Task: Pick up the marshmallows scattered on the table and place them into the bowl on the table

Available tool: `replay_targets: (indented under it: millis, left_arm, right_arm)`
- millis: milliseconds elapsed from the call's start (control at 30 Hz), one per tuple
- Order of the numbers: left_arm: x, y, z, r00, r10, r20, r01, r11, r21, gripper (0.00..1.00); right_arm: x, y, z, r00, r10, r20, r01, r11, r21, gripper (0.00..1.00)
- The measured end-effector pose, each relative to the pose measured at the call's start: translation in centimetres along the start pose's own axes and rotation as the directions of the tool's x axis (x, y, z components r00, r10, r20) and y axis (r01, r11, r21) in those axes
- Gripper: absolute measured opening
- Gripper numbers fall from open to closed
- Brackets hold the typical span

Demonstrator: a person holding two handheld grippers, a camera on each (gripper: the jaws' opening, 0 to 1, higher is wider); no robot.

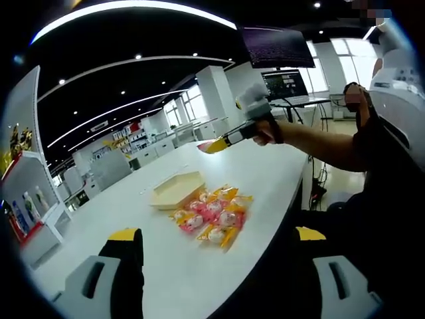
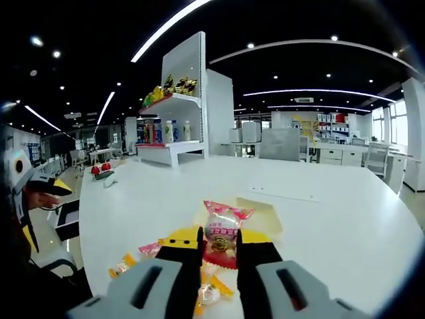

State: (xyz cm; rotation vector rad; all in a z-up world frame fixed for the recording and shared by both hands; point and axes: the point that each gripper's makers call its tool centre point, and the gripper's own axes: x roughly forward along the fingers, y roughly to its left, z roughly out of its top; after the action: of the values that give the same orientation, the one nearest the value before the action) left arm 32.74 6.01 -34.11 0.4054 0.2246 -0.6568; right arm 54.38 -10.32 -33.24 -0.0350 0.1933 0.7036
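Left gripper view: left gripper hangs low over the near edge of the white bench, jaws spread wide, nothing between them. Just beyond it lies a heap of wrapped marshmallows — pink and yellow packets, touching one another. The bowl, a shallow pale yellow tray-like dish, sits right behind the heap on its far left side. Farther off, the right gripper is raised above the bench in a person's hand, with something pink-red at its yellow tips.

Right gripper view: right gripper pinches one pink-wrapped marshmallow, jaws pressed against the packet's sides, lifted clear of the bench. Beneath it the other marshmallows spread to the left; the bowl shows just behind the held packet. A shelf unit with bottles stands beyond the far end of the bench.
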Motion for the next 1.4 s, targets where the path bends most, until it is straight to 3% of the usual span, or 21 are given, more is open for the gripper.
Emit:
replay_targets:
  millis: [500,1233,1300,1400]
  left_arm:
    - [-0.2,0.0,-0.1,1.000,0.000,-0.003,0.000,1.000,0.015,0.90]
    - [-0.3,0.3,-0.4,1.000,0.014,-0.005,-0.014,1.000,0.006,0.91]
    - [-0.3,0.3,-0.4,1.000,0.012,-0.005,-0.012,1.000,0.006,0.91]
    - [-0.4,0.3,-0.4,1.000,0.011,-0.005,-0.011,1.000,0.011,0.91]
  right_arm:
    - [2.9,-2.0,-2.0,0.998,-0.040,-0.051,0.039,0.999,-0.021,0.18]
    - [7.0,-4.0,-3.0,0.992,-0.082,-0.096,0.081,0.997,-0.012,0.17]
    - [7.2,-4.1,-3.2,0.991,-0.084,-0.102,0.083,0.996,-0.008,0.17]
    - [7.7,-4.2,-3.5,0.990,-0.069,-0.120,0.077,0.995,0.065,0.17]
